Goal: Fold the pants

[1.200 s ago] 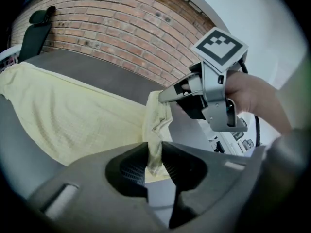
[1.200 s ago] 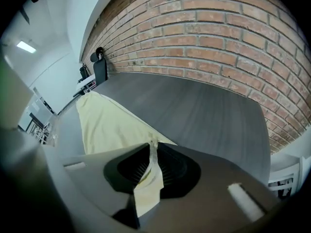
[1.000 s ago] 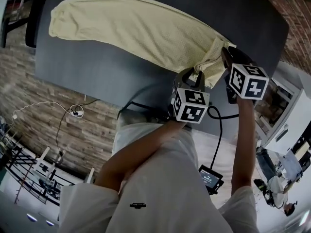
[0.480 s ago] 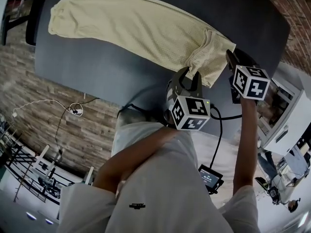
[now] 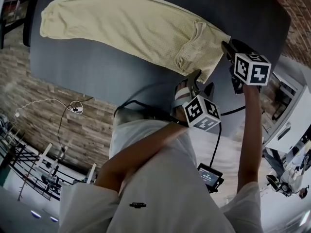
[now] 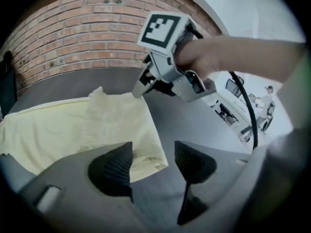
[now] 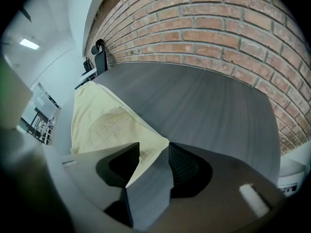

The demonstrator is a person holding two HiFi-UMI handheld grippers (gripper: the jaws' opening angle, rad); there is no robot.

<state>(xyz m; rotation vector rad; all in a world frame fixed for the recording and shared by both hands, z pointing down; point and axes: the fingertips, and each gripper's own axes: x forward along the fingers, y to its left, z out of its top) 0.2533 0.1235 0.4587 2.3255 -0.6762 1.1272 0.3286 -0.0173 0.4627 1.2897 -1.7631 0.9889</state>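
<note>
The person wears a white T-shirt [image 5: 160, 193]; marker cubes [image 5: 203, 113] black-and-white, cable [image 5: 214, 144] black.

Pale yellow against dark grey, pretty much

So the pale yellow waffle-weave fabric pants [image 5: 126, 25] show up against a dark charcoal-grey matte desk [image 5: 87, 67], and there's a red-brown brick wall [image 7: 218, 28] with light mortar lines. Left tongs [image 6: 153, 159] and right tongs [image 7: 153, 161] have black grid-textured pads on grey bodies, and each wears a white cube with black square markers [image 5: 203, 113].

One pants [image 5: 131, 25], one table [image 5: 97, 72], two tools (left [image 6: 153, 154], right [image 7: 153, 152])
</note>
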